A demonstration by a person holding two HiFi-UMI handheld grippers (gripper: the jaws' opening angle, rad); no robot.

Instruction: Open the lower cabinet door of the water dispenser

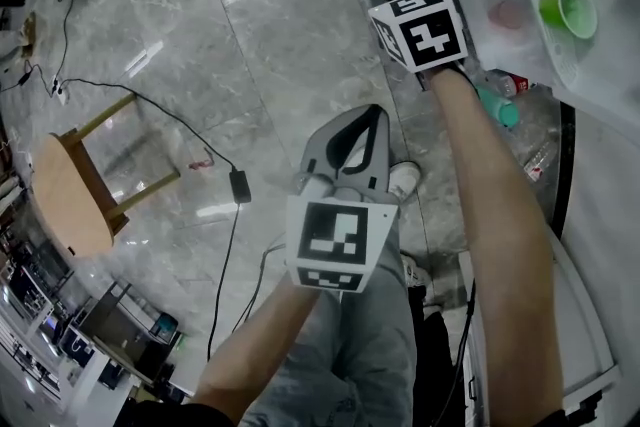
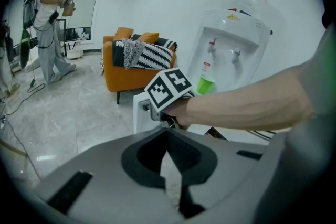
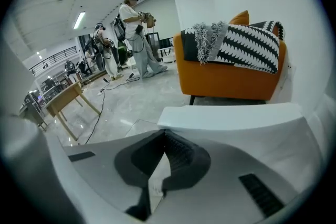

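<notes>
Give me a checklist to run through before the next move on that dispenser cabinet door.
1. Right gripper at the cabinet door: ok, its tips sit right at the door's edge.
2. Grip on the door: cannot tell. The jaws are together and no part of the door shows between them.
3. Left gripper out of the way: ok. It is shut, empty and short of the door.
4. Door swing path: ok. The cable lies well off to the side on the floor.
5. Green cup on the dispenser: ok, upright.
</notes>
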